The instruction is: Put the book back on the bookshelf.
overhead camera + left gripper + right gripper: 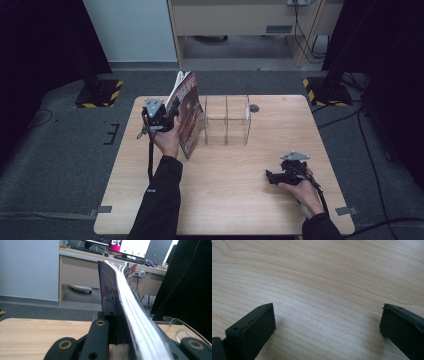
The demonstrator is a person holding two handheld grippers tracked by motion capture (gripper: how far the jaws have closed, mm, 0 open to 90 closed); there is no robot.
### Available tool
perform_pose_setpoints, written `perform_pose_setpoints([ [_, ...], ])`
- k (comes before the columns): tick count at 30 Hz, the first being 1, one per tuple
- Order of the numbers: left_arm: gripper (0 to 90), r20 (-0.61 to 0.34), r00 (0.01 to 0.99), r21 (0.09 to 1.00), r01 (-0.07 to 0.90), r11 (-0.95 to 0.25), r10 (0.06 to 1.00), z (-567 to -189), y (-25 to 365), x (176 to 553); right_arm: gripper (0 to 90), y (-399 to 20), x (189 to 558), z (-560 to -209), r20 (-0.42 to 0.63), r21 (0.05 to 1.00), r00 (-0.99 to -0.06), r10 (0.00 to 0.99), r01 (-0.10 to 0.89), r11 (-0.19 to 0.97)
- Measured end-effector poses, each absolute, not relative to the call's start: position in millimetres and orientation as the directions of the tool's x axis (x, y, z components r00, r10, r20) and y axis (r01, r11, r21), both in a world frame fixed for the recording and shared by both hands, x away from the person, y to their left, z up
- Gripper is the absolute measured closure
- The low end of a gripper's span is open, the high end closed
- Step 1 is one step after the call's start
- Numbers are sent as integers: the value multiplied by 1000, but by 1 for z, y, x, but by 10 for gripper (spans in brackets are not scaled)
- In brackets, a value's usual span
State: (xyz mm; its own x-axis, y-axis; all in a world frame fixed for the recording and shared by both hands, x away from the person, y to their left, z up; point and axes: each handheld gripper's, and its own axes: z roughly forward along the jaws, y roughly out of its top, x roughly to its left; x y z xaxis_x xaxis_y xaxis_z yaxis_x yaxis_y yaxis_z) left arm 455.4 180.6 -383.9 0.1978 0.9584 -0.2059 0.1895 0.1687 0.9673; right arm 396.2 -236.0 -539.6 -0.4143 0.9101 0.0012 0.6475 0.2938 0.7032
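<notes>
Magazine (pixel 188 117), glossy w/ dark red cover, is held upright by left gripper (pixel 165 121) at table's (pixel 225 200) 10 o'clock; right gripper (pixel 327 322) is spread wide.

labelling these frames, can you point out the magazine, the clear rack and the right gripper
magazine (pixel 189 120), high view, on its dark front cover.
clear rack (pixel 237 120), high view, on a transparent divider wall.
right gripper (pixel 327 325), right gripper view, midway between its open jaw tips over the table.
</notes>
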Motion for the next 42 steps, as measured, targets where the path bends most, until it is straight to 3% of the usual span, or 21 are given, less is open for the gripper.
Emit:
perform_pose_setpoints([
  [7, 819, -201, 223, 963, 223, 150, 954, -385, 185, 448, 7, -236, 396, -540, -1, 704, -415, 910, 646, 295],
  [11, 723, -198, 273, 959, 250, 129, 942, -386, 190, 442, 6, -236, 396, -540, -1, 704, -415, 910, 646, 295],
  [14, 707, -218, 307, 950, 284, 130, 926, -393, 194, 439, 7, -236, 396, -540, -1, 704, -414, 910, 646, 295],
  [22, 830, -255, 288, 937, 311, 162, 923, -403, 199, 440, 5, -236, 396, -540, 2, 703, -414, 910, 648, 293],
  [42, 836, -179, 191, 969, 202, 140, 965, -393, 177, 446, 6, -235, 397, -540, -1, 704, -417, 909, 645, 297],
])
